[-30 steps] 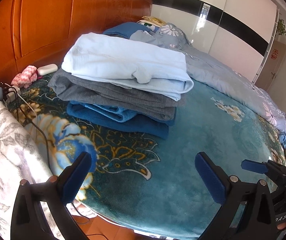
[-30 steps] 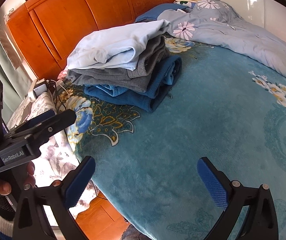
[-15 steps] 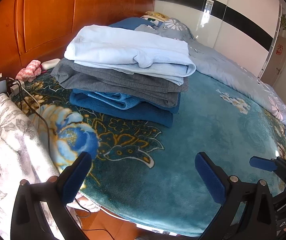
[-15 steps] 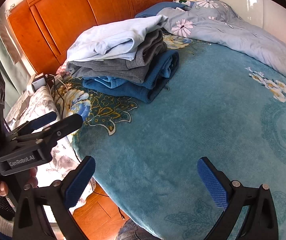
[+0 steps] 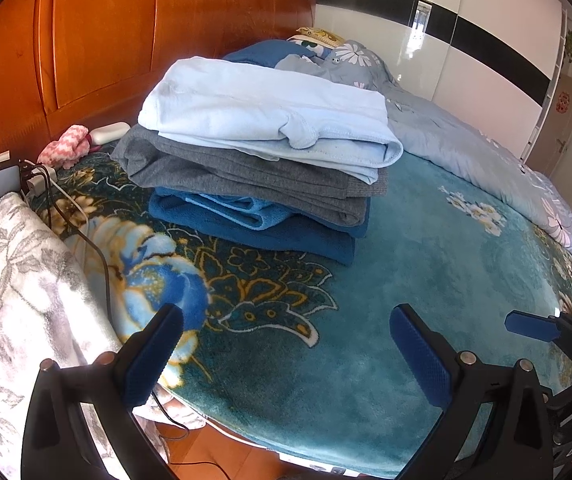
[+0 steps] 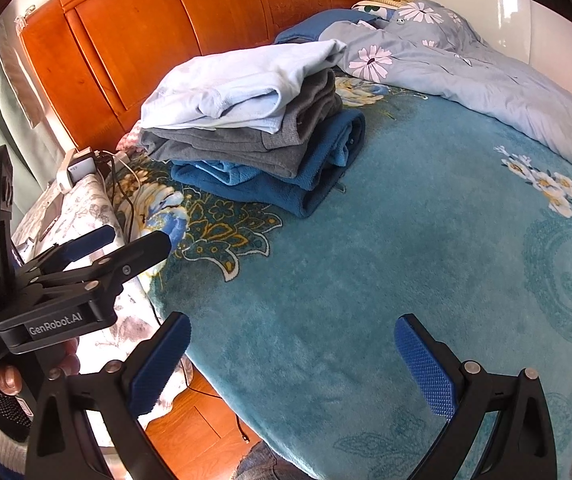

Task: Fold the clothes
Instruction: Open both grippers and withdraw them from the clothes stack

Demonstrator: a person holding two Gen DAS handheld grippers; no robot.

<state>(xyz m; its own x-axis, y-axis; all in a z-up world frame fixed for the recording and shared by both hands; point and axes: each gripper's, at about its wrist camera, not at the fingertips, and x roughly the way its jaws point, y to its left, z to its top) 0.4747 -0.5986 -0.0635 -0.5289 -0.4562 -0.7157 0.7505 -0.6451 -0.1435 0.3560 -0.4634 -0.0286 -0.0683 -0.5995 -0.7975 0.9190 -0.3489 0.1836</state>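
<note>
Resting on the bed near the headboard: folded stack, soft, limp, light, likely best gripped at hems; left gripper and right gripper both spread apart, empty.

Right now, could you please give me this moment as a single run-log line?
left gripper: open, empty | right gripper: open, empty | folded stack: three garments on blanket | light blue top uppermost

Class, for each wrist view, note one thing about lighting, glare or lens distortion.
Left wrist view: glare streaks the glossy wardrobe doors; fisheye bulges the teal blanket. Right wrist view: sunlight whitens the floral duvet; dark vignette rings the corners; folded stack stays sharp.
</note>
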